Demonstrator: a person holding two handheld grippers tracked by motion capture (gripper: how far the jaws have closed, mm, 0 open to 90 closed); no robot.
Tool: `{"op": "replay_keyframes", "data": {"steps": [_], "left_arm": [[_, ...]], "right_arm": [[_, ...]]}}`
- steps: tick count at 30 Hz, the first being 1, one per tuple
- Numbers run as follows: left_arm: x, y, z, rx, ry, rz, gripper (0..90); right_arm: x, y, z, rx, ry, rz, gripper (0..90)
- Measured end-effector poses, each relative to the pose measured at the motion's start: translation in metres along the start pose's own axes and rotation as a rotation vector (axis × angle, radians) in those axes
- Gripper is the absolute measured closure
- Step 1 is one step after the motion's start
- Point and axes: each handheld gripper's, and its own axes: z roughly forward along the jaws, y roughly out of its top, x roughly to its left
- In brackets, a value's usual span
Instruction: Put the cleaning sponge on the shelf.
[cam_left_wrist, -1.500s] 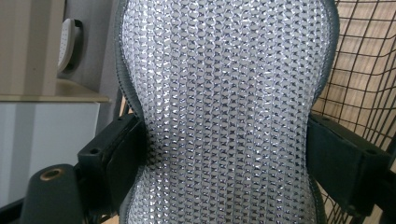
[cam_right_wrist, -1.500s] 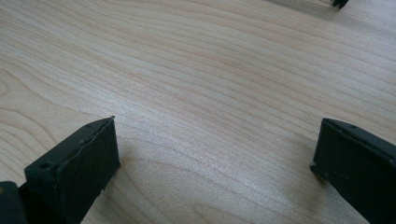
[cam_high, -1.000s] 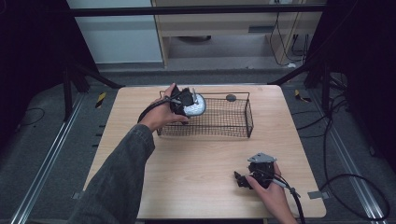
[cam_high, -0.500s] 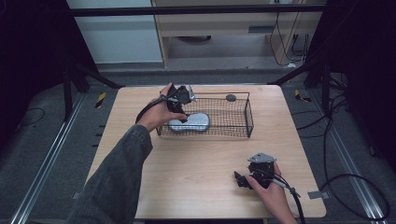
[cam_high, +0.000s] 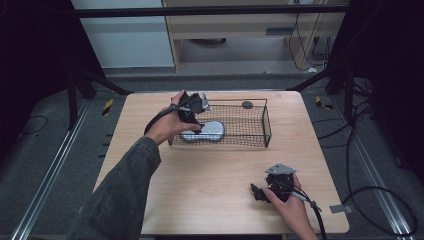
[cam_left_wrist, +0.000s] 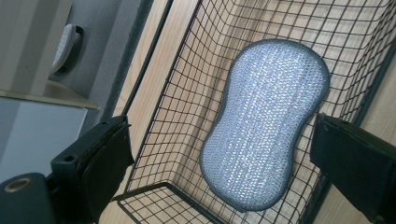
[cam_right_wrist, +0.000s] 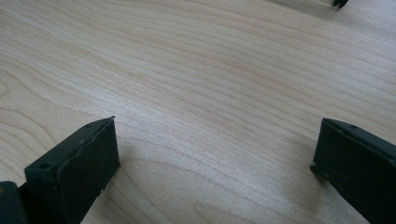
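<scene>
The pale wood-grain bench (cam_high: 210, 170) carries a black wire-mesh basket (cam_high: 250, 131). Inside the basket lies a silvery, peanut-shaped mesh scouring pad (cam_left_wrist: 266, 121). The left hand-held gripper (cam_high: 197, 107) hovers above the basket, jaws wide; the right hand-held gripper (cam_high: 260, 192) rests well apart from the basket, jaws wide, empty.

The wire basket (cam_high: 260, 122) walls in the silver sponge (cam_high: 207, 131); its open top gives access.

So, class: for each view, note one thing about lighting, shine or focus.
High view: table evenly lit, surroundings very dark. Left gripper view: silvery sponge sparkles, sharp through the wire basket. Right gripper view: wood grain crisp, soft shadow beside one black jaw.
</scene>
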Motion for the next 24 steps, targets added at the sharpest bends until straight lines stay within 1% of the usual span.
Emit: {"op": "replay_keyframes", "data": {"steps": [2,7,8,11,16,18,22,24], "left_arm": [[-0.002,0.000,-0.001,-0.008,-0.006,-0.009,4.9],[-0.006,-0.002,-0.005,-0.014,-0.009,-0.007,4.6],[-0.010,-0.003,-0.006,-0.020,-0.014,-0.013,4.7],[-0.013,-0.004,-0.007,-0.014,-0.014,-0.010,4.4],[-0.019,-0.008,-0.016,-0.027,-0.023,-0.030,4.4],[-0.021,-0.009,-0.018,-0.038,-0.023,-0.033,4.3],[-0.025,-0.010,-0.022,-0.041,-0.031,-0.038,4.0],[-0.029,-0.011,-0.025,-0.052,-0.034,-0.044,3.9]], "right_arm": [[0.000,0.000,0.000,-0.001,-0.001,-0.001,0.4],[0.000,0.000,0.000,0.000,0.000,0.000,0.4],[0.000,0.000,0.000,0.000,-0.001,-0.001,0.4],[0.000,0.000,0.000,0.000,0.000,-0.001,0.4],[0.000,0.000,0.000,0.001,-0.001,0.002,0.4],[0.000,0.000,0.000,0.001,0.000,0.002,0.4],[0.000,0.000,0.000,0.001,0.000,0.002,0.4],[0.000,0.000,0.000,0.001,-0.001,0.001,0.4]]}}
